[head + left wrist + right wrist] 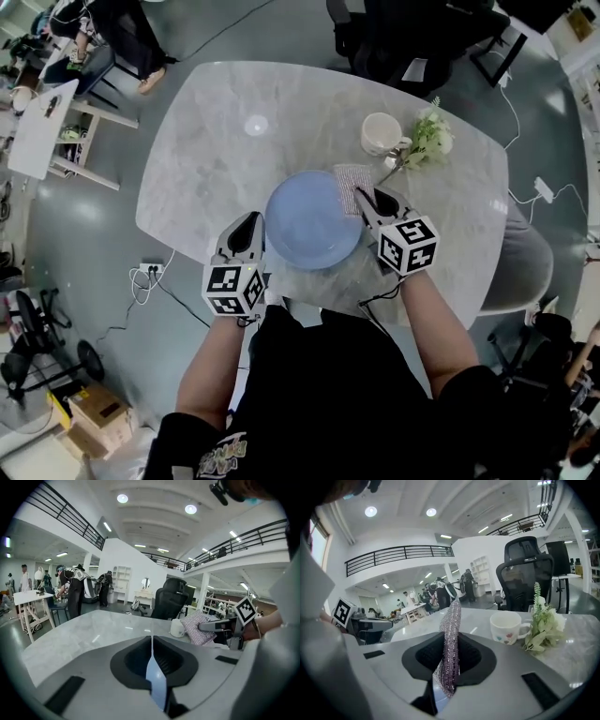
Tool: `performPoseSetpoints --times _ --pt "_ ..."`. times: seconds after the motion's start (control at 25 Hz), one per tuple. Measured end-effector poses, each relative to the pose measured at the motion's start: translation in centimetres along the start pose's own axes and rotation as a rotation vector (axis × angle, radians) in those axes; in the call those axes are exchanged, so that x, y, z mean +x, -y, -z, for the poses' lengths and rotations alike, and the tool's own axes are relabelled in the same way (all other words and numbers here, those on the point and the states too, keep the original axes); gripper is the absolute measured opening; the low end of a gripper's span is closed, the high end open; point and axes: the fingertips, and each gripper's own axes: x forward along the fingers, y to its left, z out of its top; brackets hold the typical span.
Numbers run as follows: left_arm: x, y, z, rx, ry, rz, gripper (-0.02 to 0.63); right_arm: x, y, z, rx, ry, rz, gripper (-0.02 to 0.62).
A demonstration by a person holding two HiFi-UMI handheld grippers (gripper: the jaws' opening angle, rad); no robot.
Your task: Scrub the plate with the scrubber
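One blue plate [309,225] lies on the marble desk [206,150], close to the person. The left tool [251,225] is clamped on the plate's left rim. The right tool [364,199] is clamped on one silvery scrubber [351,180], at the plate's far right edge. Scrubbing seems barely begun, with most of the plate's face not yet covered. One mug [380,133] and one small plant [429,139] stand beyond.
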Motion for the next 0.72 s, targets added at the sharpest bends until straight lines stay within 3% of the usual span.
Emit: performPoseSetpoints --times 0.32,0.72 --pt "-4.6 0.6 -3.4 -0.009 0.101 0.125 0.018 -2.5 -5.9 -1.5 -0.004 0.098 0.003 0.072" --pt "-10.4 -1.0 -2.0 0.019 0.091 0.31 0.018 -5.9 -14.8 0.4 0.032 0.156 0.135 0.071"
